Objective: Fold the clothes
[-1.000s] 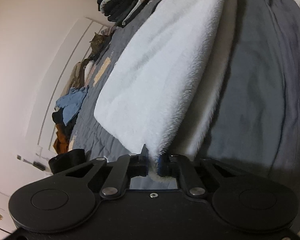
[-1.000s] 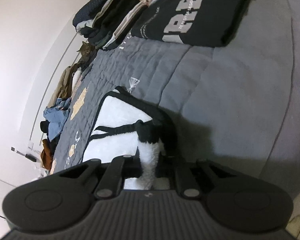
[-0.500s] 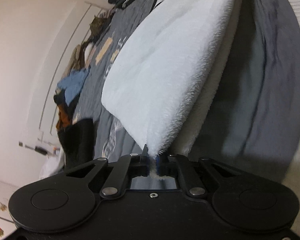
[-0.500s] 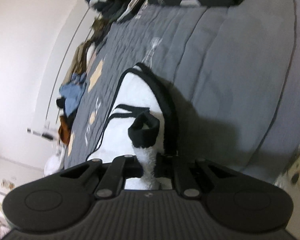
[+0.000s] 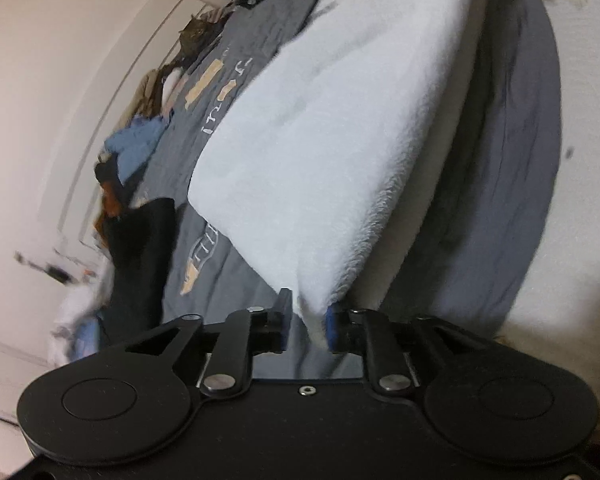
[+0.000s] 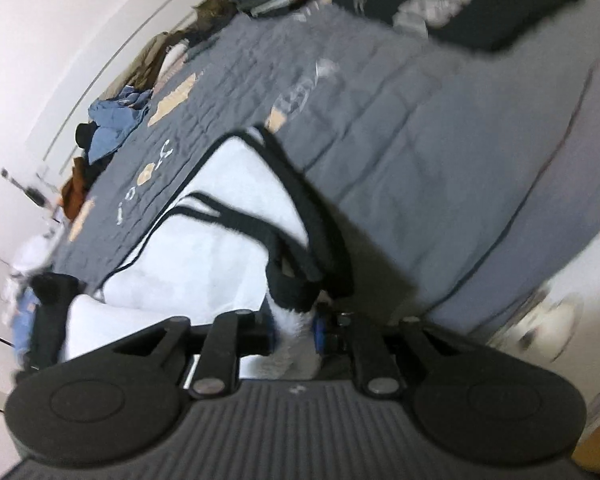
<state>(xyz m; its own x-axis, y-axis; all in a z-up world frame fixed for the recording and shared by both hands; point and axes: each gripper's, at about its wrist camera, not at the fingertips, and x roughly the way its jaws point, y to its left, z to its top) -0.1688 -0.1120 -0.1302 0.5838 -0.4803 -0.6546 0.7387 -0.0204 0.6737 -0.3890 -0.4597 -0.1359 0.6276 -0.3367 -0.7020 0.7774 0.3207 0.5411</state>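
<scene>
Opening both tongs, white fleece garment (image 5: 324, 152) between jaws.

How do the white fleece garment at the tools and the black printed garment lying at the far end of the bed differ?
The white fleece garment is pale and fluffy with black trim; the black printed garment is dark, with pale lettering. The fleece is partly lifted, a corner between the opening jaws of the left tool and of the right tool; the black one lies flat, untouched. Both are on the grey quilted bed cover.
</scene>
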